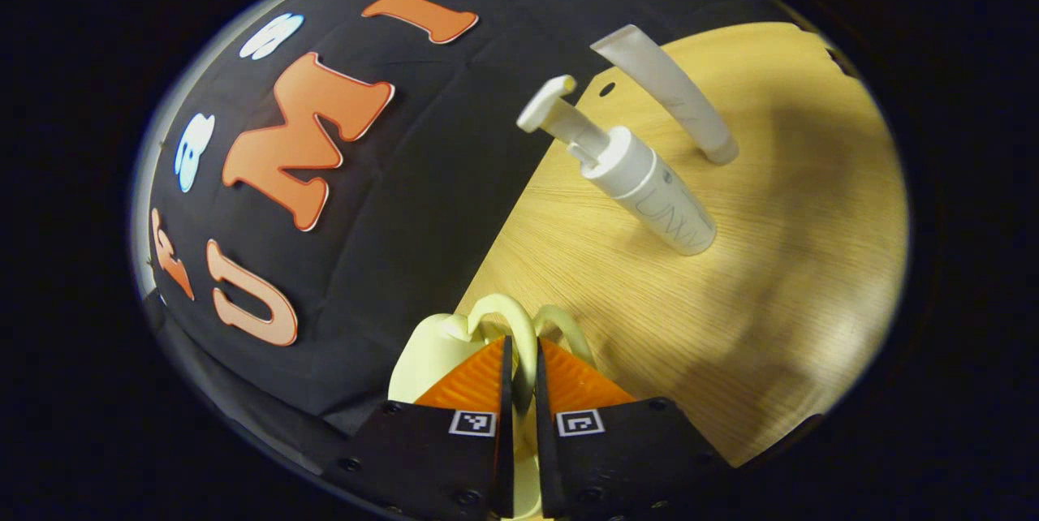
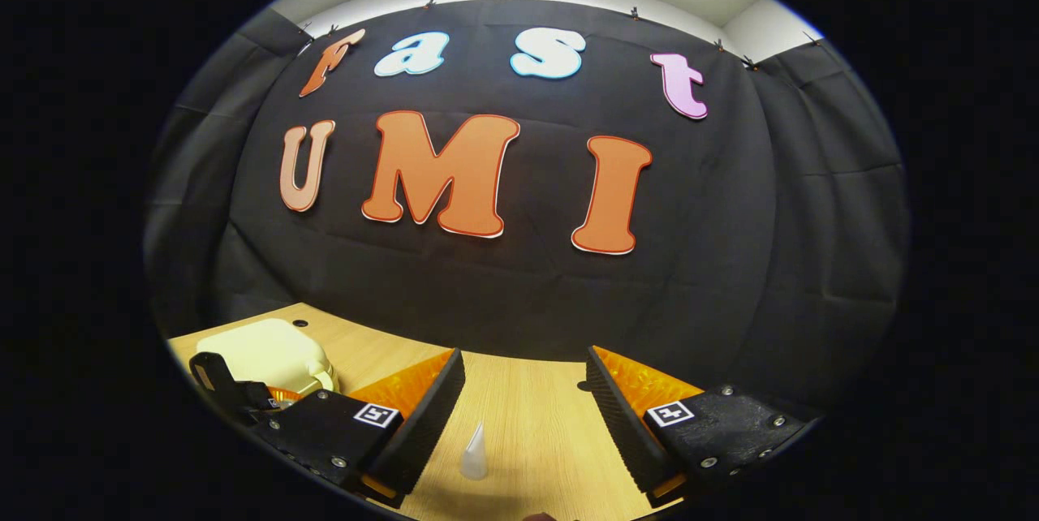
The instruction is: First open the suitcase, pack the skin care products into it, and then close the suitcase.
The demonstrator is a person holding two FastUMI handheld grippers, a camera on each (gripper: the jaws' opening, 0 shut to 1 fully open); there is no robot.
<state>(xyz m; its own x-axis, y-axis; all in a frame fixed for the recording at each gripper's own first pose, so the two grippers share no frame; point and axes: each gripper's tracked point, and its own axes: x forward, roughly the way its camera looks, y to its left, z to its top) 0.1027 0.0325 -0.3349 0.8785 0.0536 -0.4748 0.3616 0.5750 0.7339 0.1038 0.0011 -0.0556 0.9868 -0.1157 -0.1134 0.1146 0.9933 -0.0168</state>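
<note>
The pale yellow suitcase lies at the table's edge by the black wall. Its looped handle runs between the fingers of my left gripper, which is shut on it. Beyond stand a white pump bottle and a white tube resting on its cap. In the right gripper view the suitcase sits closed at the far left with the other gripper against it. My right gripper is open above the table, and a small pale tapered tip shows low between its fingers.
The wooden table stretches to the right of the bottle and tube, with a small hole near its back edge. The black cloth wall stands close behind the table.
</note>
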